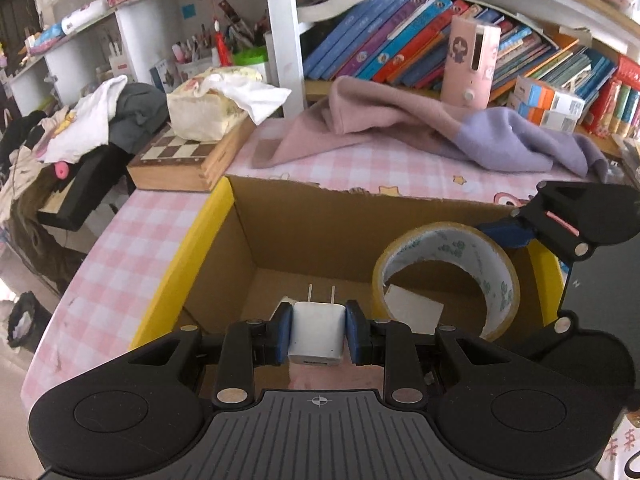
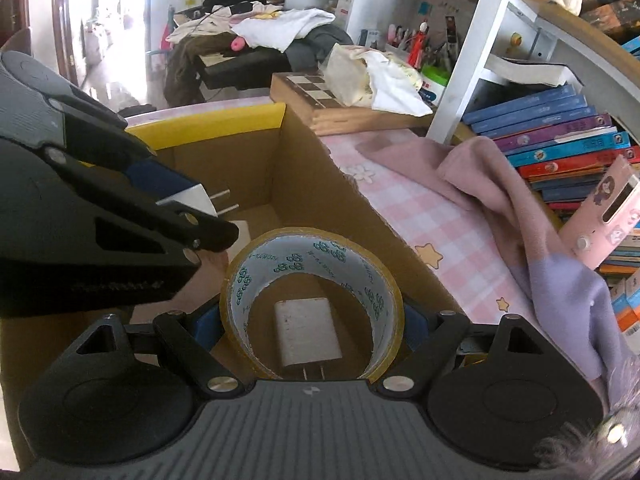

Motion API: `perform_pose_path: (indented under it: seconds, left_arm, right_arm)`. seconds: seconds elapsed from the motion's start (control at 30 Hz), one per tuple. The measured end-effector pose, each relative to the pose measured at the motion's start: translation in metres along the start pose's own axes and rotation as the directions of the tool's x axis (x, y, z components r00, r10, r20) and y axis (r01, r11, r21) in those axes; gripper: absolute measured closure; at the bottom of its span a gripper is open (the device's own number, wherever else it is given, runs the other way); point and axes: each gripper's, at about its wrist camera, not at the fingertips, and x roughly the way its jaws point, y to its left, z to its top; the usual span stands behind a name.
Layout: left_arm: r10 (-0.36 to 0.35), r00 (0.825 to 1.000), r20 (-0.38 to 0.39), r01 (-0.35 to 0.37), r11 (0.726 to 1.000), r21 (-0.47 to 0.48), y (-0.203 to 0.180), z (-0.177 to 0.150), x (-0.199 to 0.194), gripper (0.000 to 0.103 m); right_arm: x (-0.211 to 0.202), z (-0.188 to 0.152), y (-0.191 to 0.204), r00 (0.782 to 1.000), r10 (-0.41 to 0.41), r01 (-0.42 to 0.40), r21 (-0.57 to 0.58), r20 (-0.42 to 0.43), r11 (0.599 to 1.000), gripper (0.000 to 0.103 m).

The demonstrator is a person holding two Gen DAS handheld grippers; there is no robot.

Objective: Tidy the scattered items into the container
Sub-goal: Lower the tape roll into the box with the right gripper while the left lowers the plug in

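Left gripper is clamped on a white charger, blue pads pressed against its two sides and the prongs pointing forward and down into the open cardboard box. Right gripper holds a roll of tape across its outer rim, jaws set wide to span it, with the roll standing on edge above the box interior. A second white charger already lies on the box floor, visible through the hole of the roll. Both held items appear to hang over the box, so the step in hand is likely the release. Risks: the two grippers are close together, and opening either one while they crowd the same corner could knock the other's load. The roll, let go on its edge, may roll against the box wall or land on the charger below. The held charger could tip forward on its prongs if dropped from this height. A pink cloth lies on the checked table behind the box, apart from it.
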Motion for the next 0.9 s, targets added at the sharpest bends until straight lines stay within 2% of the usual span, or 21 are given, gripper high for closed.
perform_pose_path:
  seconds: [0.17,0.27,0.33,0.4,0.43,0.73,0.9]
  left_arm:
    - [0.012,1.0,-0.007,-0.013,1.0,-0.01,-0.002,0.002,0.004,0.076]
    - [0.035,0.999,0.006,-0.035,0.999,-0.003,-0.004,0.003,0.002,0.065]
    - [0.081,0.996,0.028,-0.081,0.997,-0.001,-0.004,0.005,-0.002,0.041]
    - [0.085,0.994,0.072,-0.085,0.996,-0.013,-0.001,0.005,-0.011,0.028]
    - [0.08,0.993,0.09,-0.079,0.997,-0.02,0.001,0.004,-0.016,0.025]
    - [0.109,0.975,0.194,-0.106,0.994,-0.029,-0.001,0.0,-0.053,0.018]
    - [0.089,0.959,0.269,-0.085,0.996,-0.027,-0.001,-0.005,-0.083,0.014]
  right_arm:
    - [0.0,0.002,-0.002,1.0,0.026,-0.026,-0.003,0.012,1.0,0.017]
    - [0.001,0.002,-0.002,0.999,0.035,-0.035,-0.004,0.02,0.999,0.017]
    - [0.0,0.003,-0.003,0.999,0.039,-0.039,0.005,0.03,0.999,0.017]
    - [-0.001,0.002,-0.006,0.998,0.047,-0.048,0.019,0.047,0.999,0.013]
    - [-0.002,0.002,-0.006,0.997,0.05,-0.052,0.023,0.057,0.998,0.012]
    - [-0.021,0.004,-0.013,0.991,0.047,-0.059,0.089,0.128,0.994,0.011]
    - [-0.047,0.002,-0.013,0.982,0.017,-0.042,0.131,0.188,0.991,0.012]
